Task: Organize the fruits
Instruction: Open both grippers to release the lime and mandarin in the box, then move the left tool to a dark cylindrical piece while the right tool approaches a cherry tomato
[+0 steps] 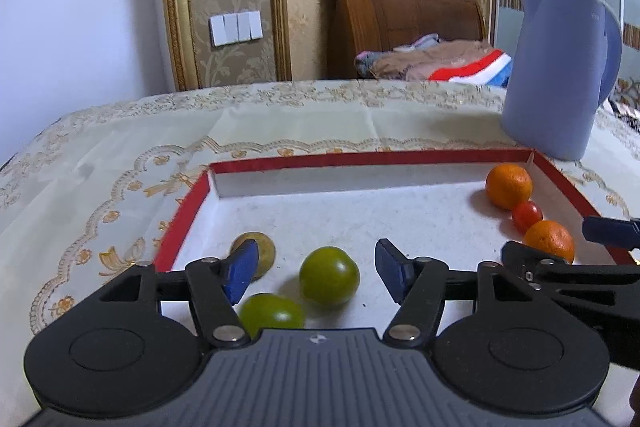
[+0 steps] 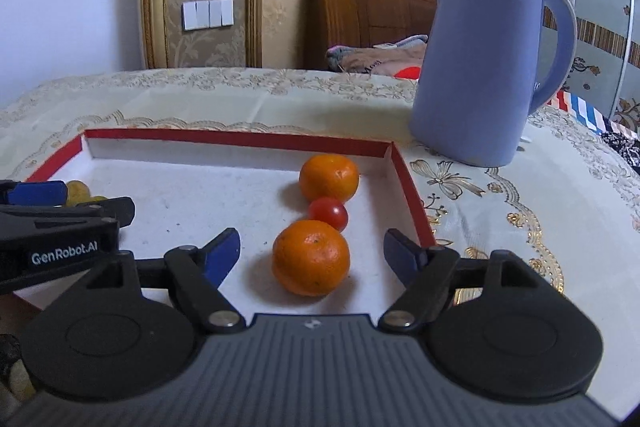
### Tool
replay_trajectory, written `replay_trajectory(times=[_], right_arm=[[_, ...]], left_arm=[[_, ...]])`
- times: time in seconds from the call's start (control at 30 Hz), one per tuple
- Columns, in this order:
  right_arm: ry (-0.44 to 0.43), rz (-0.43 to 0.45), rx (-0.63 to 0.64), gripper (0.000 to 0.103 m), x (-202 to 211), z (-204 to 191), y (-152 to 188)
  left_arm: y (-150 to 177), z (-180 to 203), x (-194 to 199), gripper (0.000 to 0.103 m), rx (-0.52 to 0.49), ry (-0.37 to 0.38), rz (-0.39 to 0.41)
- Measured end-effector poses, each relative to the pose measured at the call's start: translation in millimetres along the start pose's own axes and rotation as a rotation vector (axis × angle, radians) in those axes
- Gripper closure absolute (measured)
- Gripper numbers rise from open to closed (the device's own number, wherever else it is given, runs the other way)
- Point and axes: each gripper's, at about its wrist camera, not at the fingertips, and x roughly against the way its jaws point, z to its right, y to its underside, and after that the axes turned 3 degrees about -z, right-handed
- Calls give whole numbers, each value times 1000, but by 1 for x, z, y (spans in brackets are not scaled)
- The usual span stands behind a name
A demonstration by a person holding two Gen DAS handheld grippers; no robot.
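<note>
Both claws spread, nothing pinched: left gripper (image 1: 316,277) over green fruit (image 1: 329,275) nr tray (image 2: 240,139) left edge; right gripper (image 2: 312,251) round near orange (image 2: 311,257) by right edge; tray centre bare.

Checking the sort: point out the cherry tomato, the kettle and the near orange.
cherry tomato (image 2: 328,213), right wrist view, centre of its skin
kettle (image 2: 476,67), right wrist view, middle of its body
near orange (image 2: 311,257), right wrist view, centre of its peel

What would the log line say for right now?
left gripper: open, green fruit between | right gripper: open, orange between | both fruits in tray
</note>
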Motion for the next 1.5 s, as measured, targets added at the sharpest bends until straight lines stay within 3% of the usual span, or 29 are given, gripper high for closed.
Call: replay_trajectory(times=[0.3, 0.53, 0.77, 0.87, 1.07, 1.27, 1.33, 1.4, 1.5], right_arm=[[-28, 83, -125, 15, 43, 32, 24], [-51, 102, -171, 12, 64, 44, 41], [-38, 70, -163, 12, 57, 42, 41], [-33, 73, -166, 10, 58, 43, 42], [-32, 70, -168, 8, 57, 42, 42], [-33, 70, -174, 7, 57, 43, 42], [-33, 70, -178, 6, 57, 43, 42], [-32, 68, -176, 6, 57, 43, 42], [-31, 68, -177, 6, 57, 42, 42]], left_arm=[[21, -31, 39, 37, 98, -1, 85], [52, -48, 77, 37, 87, 9, 125], [61, -56, 82, 36, 103, 142, 59], [62, -42, 78, 36, 27, 129, 41], [71, -18, 80, 35, -92, 33, 58], [73, -24, 88, 34, -7, 57, 20], [74, -28, 91, 34, 39, 96, 5], [74, -29, 93, 34, 49, 147, -2], [72, -23, 93, 34, 30, 138, 5]])
